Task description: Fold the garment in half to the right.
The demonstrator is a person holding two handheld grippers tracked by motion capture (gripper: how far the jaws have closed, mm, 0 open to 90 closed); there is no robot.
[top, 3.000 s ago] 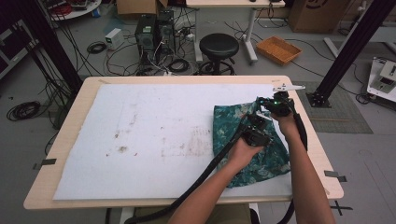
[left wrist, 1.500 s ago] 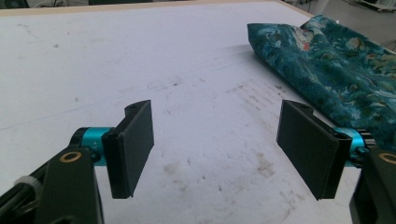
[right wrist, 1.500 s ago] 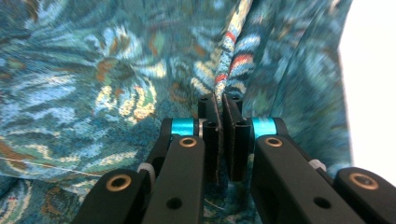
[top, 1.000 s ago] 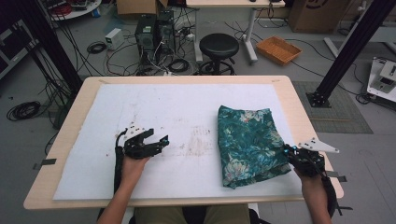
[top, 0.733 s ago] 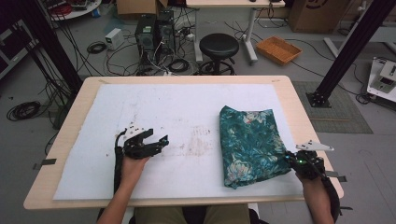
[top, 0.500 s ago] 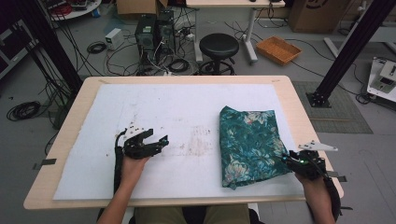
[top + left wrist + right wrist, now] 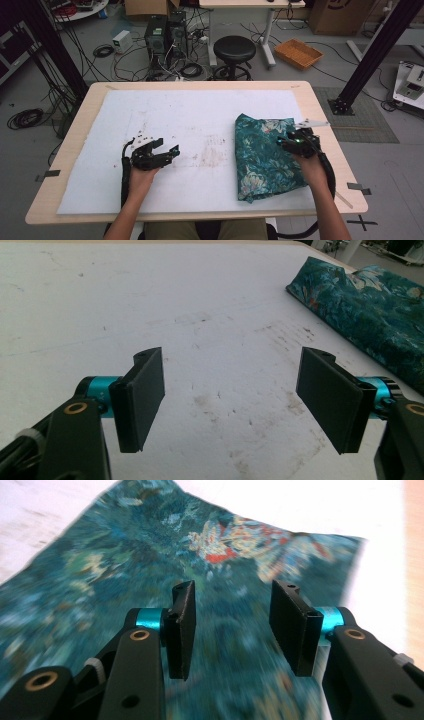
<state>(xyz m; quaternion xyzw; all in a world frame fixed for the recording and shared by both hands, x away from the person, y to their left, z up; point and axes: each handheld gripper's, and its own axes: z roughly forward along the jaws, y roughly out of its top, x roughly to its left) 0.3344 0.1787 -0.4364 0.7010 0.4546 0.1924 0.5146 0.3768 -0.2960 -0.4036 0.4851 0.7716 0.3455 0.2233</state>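
Since a second ago the right gripper (image 7: 286,141) has slid from the cloth's lower right edge up over its middle, and its jaws have just been opening, with nothing between them. Folded teal flowered cloth (image 7: 265,155) lies right of centre on the white sheet (image 7: 190,115). At lower left, the left gripper (image 7: 167,148) rests wide open and empty. To smooth the fold well, press flat along its creases. No writing is legible.

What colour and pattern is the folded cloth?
Teal cloth with a floral print, red-orange accents; clearest in the right gripper view.
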